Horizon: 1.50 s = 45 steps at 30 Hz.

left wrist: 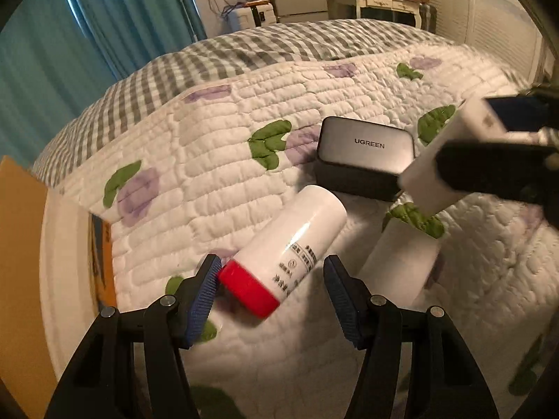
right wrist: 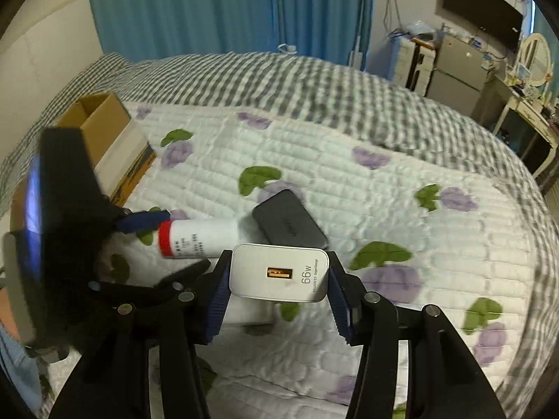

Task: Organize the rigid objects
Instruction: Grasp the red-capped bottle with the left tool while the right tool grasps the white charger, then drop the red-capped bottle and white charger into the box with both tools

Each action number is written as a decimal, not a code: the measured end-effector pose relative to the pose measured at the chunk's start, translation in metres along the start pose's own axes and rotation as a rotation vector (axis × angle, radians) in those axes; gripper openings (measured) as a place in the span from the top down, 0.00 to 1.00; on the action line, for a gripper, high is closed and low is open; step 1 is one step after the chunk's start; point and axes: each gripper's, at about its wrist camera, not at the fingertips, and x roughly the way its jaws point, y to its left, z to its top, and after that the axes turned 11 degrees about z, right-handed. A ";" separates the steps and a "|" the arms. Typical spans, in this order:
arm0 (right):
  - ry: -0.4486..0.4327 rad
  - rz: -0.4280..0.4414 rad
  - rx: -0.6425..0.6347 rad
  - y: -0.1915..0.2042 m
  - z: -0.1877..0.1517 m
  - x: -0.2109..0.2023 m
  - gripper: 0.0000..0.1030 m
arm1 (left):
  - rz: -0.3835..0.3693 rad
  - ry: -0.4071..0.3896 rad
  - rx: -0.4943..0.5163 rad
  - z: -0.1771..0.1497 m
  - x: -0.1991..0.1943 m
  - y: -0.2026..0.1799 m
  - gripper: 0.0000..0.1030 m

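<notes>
A white Huawei 66W charger is clamped between the blue pads of the right gripper, its USB port facing the camera, and is held just above the quilted bedspread. In the left wrist view the same charger is seen at the right edge, blurred, gripped by the right gripper.

The left gripper is spread wide and nothing is held in it. Between its fingers lies a white bottle with a red cap, on its side on the bedspread, cap end nearest the camera and close to the left pad; whether the pad touches the cap cannot be told. In the right wrist view the bottle is seen lying just left of a dark grey Ugreen charger.

The Ugreen charger rests on the bedspread just beyond the bottle's far end. A further white object lies near the bottle's right side, too blurred to name. An open cardboard box stands on the bed at the far left.
</notes>
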 end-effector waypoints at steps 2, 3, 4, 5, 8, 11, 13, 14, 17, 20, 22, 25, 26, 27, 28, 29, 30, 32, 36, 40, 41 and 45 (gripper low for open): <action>-0.012 0.007 0.021 -0.007 0.000 -0.006 0.51 | -0.001 -0.003 -0.006 0.001 0.003 -0.001 0.40; -0.014 0.006 0.026 -0.009 -0.001 -0.008 0.51 | -0.004 -0.005 -0.009 0.000 0.003 0.000 0.42; -0.015 0.005 0.028 -0.010 -0.002 -0.008 0.51 | -0.008 -0.006 -0.008 0.000 0.002 0.000 0.43; -0.016 0.003 0.033 -0.011 -0.004 -0.008 0.51 | -0.011 -0.006 -0.006 -0.002 0.001 0.000 0.47; -0.015 0.000 0.043 -0.014 -0.007 -0.009 0.51 | -0.022 -0.004 0.002 -0.005 -0.005 0.000 0.53; -0.016 -0.013 0.041 -0.013 -0.009 -0.010 0.51 | -0.029 -0.002 -0.004 -0.011 -0.013 -0.001 0.56; -0.020 -0.026 0.039 -0.011 -0.011 -0.013 0.51 | -0.033 0.000 -0.019 -0.014 -0.020 0.000 0.57; -0.024 -0.035 0.038 -0.010 -0.012 -0.015 0.51 | -0.037 -0.002 -0.029 -0.016 -0.025 0.000 0.58; -0.040 -0.051 0.047 -0.009 -0.015 -0.024 0.51 | -0.051 -0.020 -0.041 -0.023 -0.043 0.002 0.59; -0.060 -0.058 0.069 -0.008 -0.019 -0.034 0.51 | -0.051 -0.045 -0.044 -0.026 -0.065 0.008 0.62; -0.076 -0.063 0.080 -0.005 -0.021 -0.041 0.51 | -0.058 -0.049 -0.051 -0.027 -0.074 0.012 0.64; -0.088 -0.064 0.085 0.002 -0.024 -0.047 0.51 | -0.077 -0.043 -0.060 -0.031 -0.082 0.019 0.64; -0.091 -0.062 0.087 0.006 -0.025 -0.048 0.51 | -0.078 -0.044 -0.060 -0.033 -0.085 0.020 0.64; -0.091 -0.061 0.085 0.009 -0.026 -0.049 0.51 | -0.077 -0.046 -0.062 -0.035 -0.087 0.022 0.65; -0.094 -0.062 0.085 0.012 -0.026 -0.050 0.51 | -0.078 -0.046 -0.066 -0.037 -0.089 0.024 0.65; -0.095 -0.062 0.083 0.014 -0.027 -0.051 0.51 | -0.081 -0.047 -0.070 -0.039 -0.092 0.026 0.65; -0.097 -0.061 0.082 0.018 -0.027 -0.052 0.51 | -0.084 -0.050 -0.077 -0.040 -0.096 0.029 0.65; -0.097 -0.059 0.083 0.022 -0.028 -0.053 0.51 | -0.091 -0.059 -0.090 -0.042 -0.105 0.035 0.65; -0.104 -0.070 0.065 0.037 -0.026 -0.060 0.51 | -0.080 -0.098 -0.109 -0.040 -0.127 0.049 0.65; -0.134 -0.088 0.037 0.057 -0.014 -0.077 0.51 | -0.063 -0.159 -0.149 -0.034 -0.158 0.076 0.65; -0.146 -0.091 0.029 0.063 -0.010 -0.083 0.51 | -0.057 -0.171 -0.159 -0.032 -0.165 0.083 0.65; -0.185 -0.106 -0.024 0.094 0.012 -0.107 0.51 | -0.026 -0.221 -0.198 -0.029 -0.192 0.119 0.65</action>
